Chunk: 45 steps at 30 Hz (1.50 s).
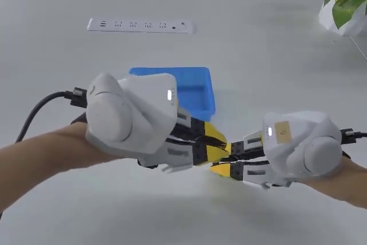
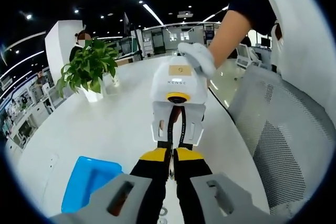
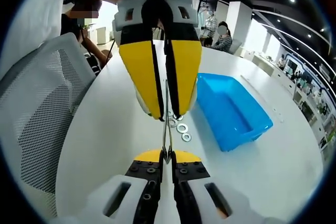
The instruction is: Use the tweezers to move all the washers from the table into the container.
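The tweezers [image 3: 166, 129] are a thin silver pair, seen in the right gripper view as a narrow line running from 6 toward 12 o'clock. A few small flat metal washers [image 3: 181, 128] lie close together just beside it. The blue, rectangular, open-topped container [image 3: 231, 111] sits near them at their 2 o'clock, not touching.
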Tool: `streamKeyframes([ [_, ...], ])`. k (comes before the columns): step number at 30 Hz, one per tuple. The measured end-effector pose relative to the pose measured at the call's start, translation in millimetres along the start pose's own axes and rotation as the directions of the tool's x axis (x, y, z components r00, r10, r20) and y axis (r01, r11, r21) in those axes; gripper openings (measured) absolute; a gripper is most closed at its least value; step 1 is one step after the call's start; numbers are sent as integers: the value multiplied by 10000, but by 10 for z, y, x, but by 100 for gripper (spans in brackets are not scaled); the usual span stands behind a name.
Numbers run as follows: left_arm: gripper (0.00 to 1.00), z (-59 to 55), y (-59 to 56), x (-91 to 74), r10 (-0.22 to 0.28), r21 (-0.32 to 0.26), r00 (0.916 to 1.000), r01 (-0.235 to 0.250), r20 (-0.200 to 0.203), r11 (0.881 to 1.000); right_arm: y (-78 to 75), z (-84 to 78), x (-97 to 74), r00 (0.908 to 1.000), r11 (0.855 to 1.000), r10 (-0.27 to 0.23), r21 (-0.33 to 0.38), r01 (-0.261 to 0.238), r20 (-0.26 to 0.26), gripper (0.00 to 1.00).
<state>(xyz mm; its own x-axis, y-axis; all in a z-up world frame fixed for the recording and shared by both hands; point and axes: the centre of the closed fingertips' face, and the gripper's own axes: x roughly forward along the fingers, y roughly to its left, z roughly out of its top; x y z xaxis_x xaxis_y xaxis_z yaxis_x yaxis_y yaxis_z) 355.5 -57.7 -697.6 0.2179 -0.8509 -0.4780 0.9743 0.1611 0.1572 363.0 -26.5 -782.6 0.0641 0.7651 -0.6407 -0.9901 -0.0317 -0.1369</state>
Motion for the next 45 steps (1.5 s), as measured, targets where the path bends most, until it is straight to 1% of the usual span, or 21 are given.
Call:
streamKeyframes([
  [1,7,5,-3,-4,-11,-44,10000,11,20,10000,-5,-2,-2,10000,10000,24,36,-24,5,7],
  [2,7,25,-18,-17,-125,-183,9998,127,143,9998,-2,-1,-2,10000,10000,50,32,-50,10,7],
  [3,6,28,-20,-24,-158,-189,9997,161,184,9997,-5,1,-2,10000,10000,50,25,-50,9,7],
  [5,6,2,-15,-29,-154,-98,9998,155,89,9998,-3,2,-1,10000,10000,62,54,-62,17,7],
  [8,6,-16,-15,-40,-166,-89,9998,167,68,9998,0,5,1,10000,9999,74,103,-74,44,7],
  [12,5,-7,-18,-29,-213,-12,9997,213,140,9998,2,3,-3,9999,9999,111,119,-112,41,7],
  [13,5,-4,-20,-25,-238,125,9996,236,159,9996,2,2,-4,9999,9999,112,120,-112,34,7],
  [16,5,-5,-33,-26,-283,274,9995,279,164,9992,6,2,-4,9999,9999,114,88,-114,8,7],
  [17,4,-10,-47,-28,-383,227,9991,379,170,9990,12,2,-3,9999,9999,135,84,-135,4,7],
  [19,4,-18,-44,-34,-369,426,9991,361,191,9984,12,4,-2,10000,10000,83,28,-83,-17,7],
  [20,4,-25,-39,-38,-396,329,9991,390,177,9987,13,5,-2,10000,10000,83,32,-83,-16,7],
  [24,4,-49,-36,-62,-383,376,9992,378,135,9986,15,12,7,9999,10000,15,-6,-16,-101,8],
  [29,4,-45,-52,-126,-346,539,9993,336,173,9980,35,83,33,10000,10000,-19,29,19,-21,10],
  [30,4,-27,-63,-154,-374,542,9989,359,272,9979,48,111,34,10000,9999,24,145,-25,75,11],
  [31,4,-18,-71,-172,-372,473,9988,356,327,9982,41,135,33,9999,9999,-63,89,62,94,12],
  [33,4,0,-69,-217,-272,493,9987,250,427,9985,50,151,38,9999,10000,-52,83,51,87,13],
  [34,4,28,-67,-255,-202,278,9979,186,611,9994,56,148,46,10000,9999,-55,113,54,49,17],
  [36,4,27,-53,-302,-29,293,9981,11,614,9996,62,139,59,9999,9998,-116,138,116,-19,25],
  [37,4,8,-50,-334,42,225,9984,-55,566,9997,68,136,62,9999,9998,-130,123,131,-46,26],
  [39,4,-16,-42,-390,210,19,9978,-211,629,9998,82,147,70,9998,9998,-182,60,182,5,27],
  [45,4,-124,-37,-554,527,-92,9977,-523,432,9986,144,196,81,9998,9996,-191,229,189,88,32],
])
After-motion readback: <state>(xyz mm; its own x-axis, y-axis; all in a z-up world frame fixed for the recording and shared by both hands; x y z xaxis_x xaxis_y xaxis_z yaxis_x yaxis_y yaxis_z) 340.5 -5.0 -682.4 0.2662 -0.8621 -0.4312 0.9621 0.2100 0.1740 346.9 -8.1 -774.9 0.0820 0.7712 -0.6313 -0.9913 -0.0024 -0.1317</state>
